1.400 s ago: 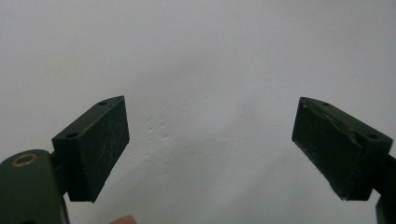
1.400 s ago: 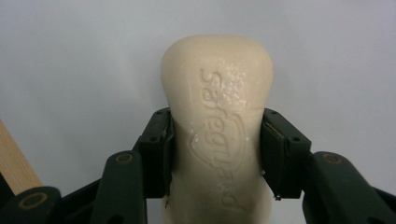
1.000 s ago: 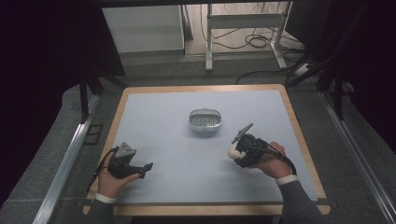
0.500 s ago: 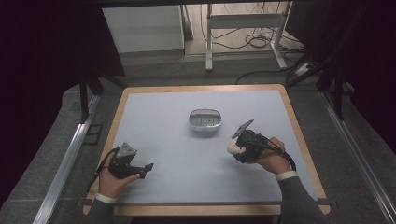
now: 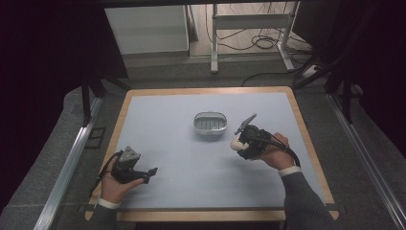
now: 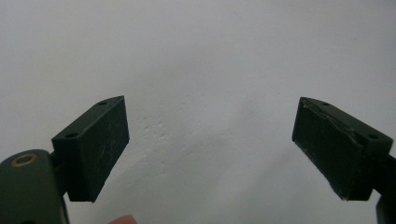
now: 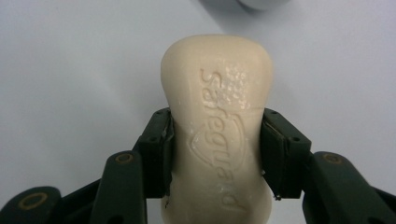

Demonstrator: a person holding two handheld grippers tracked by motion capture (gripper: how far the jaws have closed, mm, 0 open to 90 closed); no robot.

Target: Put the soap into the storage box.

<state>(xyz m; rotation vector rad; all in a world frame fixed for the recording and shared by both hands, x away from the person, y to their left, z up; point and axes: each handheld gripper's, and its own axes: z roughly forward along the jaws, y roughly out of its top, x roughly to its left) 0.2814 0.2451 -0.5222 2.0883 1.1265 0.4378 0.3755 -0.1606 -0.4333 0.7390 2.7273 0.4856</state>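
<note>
High view first, from the left: the person's left tongs rest low on the pale tabletop near its front-left corner, and the left gripper view shows those jaws spread wide with nothing between them, just bare surface beyond. Moving right, a small oval soap dish with a ribbed floor sits around the middle of the tabletop, nothing in it. Just right of the dish and slightly nearer the person, the right tongs are clamped on a cream bar of soap; the right gripper view shows both pads pressed against the bar's narrow waist, its embossed face up.

My guess is the soap is meant for the dish, so this looks like the carry stage. Next move calls for swinging the bar over the dish, lowering it onto the ribs, then easing the jaws apart.
</note>
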